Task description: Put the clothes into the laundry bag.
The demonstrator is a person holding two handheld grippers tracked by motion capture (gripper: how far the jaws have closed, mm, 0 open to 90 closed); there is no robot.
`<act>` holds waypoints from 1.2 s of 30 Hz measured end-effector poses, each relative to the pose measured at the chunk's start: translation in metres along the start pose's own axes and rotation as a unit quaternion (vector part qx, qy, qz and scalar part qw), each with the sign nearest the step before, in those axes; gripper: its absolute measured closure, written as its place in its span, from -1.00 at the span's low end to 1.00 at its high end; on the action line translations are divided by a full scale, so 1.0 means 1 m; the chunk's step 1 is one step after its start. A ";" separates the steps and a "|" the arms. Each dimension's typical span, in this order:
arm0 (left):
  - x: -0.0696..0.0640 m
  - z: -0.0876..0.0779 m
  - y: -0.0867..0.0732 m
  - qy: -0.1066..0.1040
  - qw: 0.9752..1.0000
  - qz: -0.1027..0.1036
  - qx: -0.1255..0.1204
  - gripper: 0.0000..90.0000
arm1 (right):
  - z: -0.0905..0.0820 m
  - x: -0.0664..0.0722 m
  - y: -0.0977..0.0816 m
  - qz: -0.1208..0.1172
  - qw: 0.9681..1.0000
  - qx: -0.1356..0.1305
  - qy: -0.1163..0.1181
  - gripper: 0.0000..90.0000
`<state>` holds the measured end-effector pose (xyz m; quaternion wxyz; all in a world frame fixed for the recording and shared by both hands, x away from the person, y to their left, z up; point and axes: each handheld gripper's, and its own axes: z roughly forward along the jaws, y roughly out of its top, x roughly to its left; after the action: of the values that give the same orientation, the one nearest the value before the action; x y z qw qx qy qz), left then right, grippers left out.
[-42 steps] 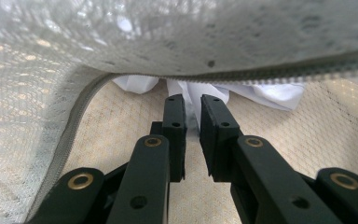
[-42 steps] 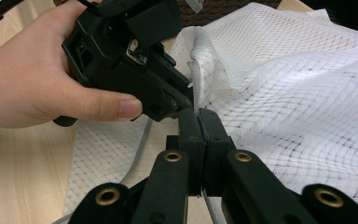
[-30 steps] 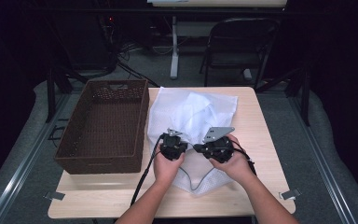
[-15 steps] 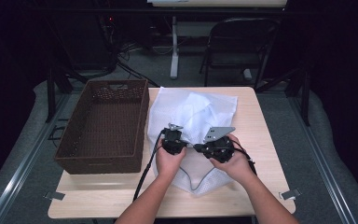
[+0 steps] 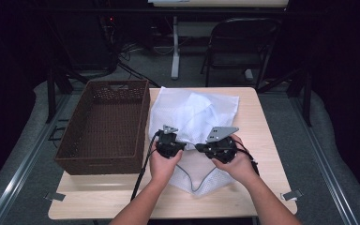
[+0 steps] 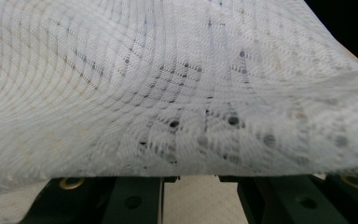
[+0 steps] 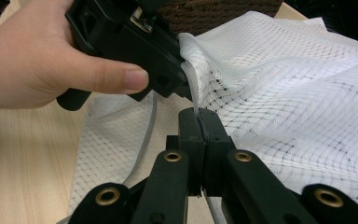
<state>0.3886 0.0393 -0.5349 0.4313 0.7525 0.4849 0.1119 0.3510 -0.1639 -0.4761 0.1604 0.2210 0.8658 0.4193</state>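
Observation:
A white mesh bag (image 5: 192, 110) lies spread on the wooden table (image 5: 262, 140), its near end with grey trim bunched between both hands. My right gripper (image 7: 199, 123) is shut on a thin fold of the bag's edge, also seen from above as the right gripper (image 5: 200, 148). My left gripper (image 5: 182, 144) sits close beside it, its body (image 7: 135, 42) against the same edge. In the left gripper view the mesh (image 6: 168, 84) drapes over my left gripper (image 6: 191, 186). Its jaws have just been opening, with a gap showing bare table between them; the tips are hidden by the mesh.
A brown woven basket (image 5: 103, 126) stands on the table's left side, touching the bag's left edge. A folding chair (image 5: 239, 42) and a stand's legs (image 5: 174, 51) are on the floor beyond the far edge. Bare wood (image 5: 98, 201) lies at the front left.
My left gripper has edged slightly away from the person. The right gripper and the bag look unchanged.

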 end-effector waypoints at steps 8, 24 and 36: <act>-0.002 -0.021 0.000 -0.004 1.000 0.025 -0.004 0.62 | -0.004 0.000 0.001 0.001 1.000 -0.005 0.003 0.98; 0.001 -0.053 -0.011 -0.004 0.999 0.049 -0.001 0.55 | -0.003 0.001 0.001 -0.006 1.000 0.002 0.009 0.98; 0.005 -0.065 -0.023 -0.009 0.998 0.055 0.003 0.53 | 0.001 0.003 -0.001 -0.010 1.000 0.015 0.015 0.98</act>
<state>0.3387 0.0818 -0.5144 0.4264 0.7804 0.4393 0.1268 0.3487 -0.1625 -0.4772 0.1483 0.2080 0.8765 0.4079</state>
